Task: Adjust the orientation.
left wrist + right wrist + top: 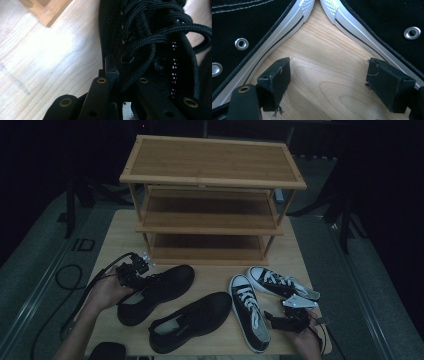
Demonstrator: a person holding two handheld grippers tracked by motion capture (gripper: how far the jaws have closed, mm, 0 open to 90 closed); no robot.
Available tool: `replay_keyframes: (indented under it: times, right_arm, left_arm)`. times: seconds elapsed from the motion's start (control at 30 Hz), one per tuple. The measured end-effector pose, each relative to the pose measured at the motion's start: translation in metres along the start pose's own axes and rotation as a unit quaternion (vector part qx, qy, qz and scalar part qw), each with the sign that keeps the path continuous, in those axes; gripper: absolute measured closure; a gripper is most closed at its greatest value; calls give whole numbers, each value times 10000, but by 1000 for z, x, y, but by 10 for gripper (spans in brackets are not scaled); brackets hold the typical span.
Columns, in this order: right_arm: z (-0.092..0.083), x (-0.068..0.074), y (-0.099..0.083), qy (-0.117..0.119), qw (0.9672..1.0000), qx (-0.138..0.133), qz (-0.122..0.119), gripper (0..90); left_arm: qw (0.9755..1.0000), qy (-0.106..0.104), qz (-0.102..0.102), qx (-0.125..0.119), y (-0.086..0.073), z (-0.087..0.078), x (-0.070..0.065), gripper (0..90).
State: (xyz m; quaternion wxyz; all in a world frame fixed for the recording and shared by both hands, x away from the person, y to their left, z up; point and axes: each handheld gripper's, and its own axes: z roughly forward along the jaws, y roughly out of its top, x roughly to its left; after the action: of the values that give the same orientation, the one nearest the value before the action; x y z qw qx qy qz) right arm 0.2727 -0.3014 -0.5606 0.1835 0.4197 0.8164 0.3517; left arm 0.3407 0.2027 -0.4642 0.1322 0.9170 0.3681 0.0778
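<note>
Two black lace-up shoes lie on the wooden table. The left black shoe has its laced side wall clamped between the jaws of my left gripper, which is shut on it just beside the eyelets. The other black shoe lies free in front. At the right lie two black-and-white sneakers, toes nearly meeting. My right gripper stands open over bare wood between their white soles, holding nothing.
A three-tier wooden shoe rack stands at the back of the table, its shelves bare; one foot is near the left gripper. A dark rounded object sits at the front left edge. A cable trails off the left side.
</note>
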Motion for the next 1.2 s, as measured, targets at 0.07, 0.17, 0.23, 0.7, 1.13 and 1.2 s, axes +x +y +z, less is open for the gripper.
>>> replay_keyframes:
  times: [0.07,0.17,0.23,0.7,1.13,1.2]
  right_arm:
    - [0,0,0,1,10000,-1,-1,195]
    - [0,0,0,1,10000,0,-2,195]
    - [0,0,0,2,10000,1,-3,194]
    - [0,0,0,4,10000,2,-3,193]
    - [0,0,0,8,10000,3,-7,191]
    - [0,0,0,8,10000,5,-6,191]
  left_arm:
    - [10000,-51,-1,-50,1,0,-1,881]
    - [9999,-59,4,-123,4,0,-3,881]
    - [9999,-64,2,-154,7,0,-3,881]
    - [9987,-11,-323,-382,29,2,-5,881]
    - [9922,235,-1024,-677,55,2,9,881]
    - [9901,259,-1168,-739,60,4,11,881]
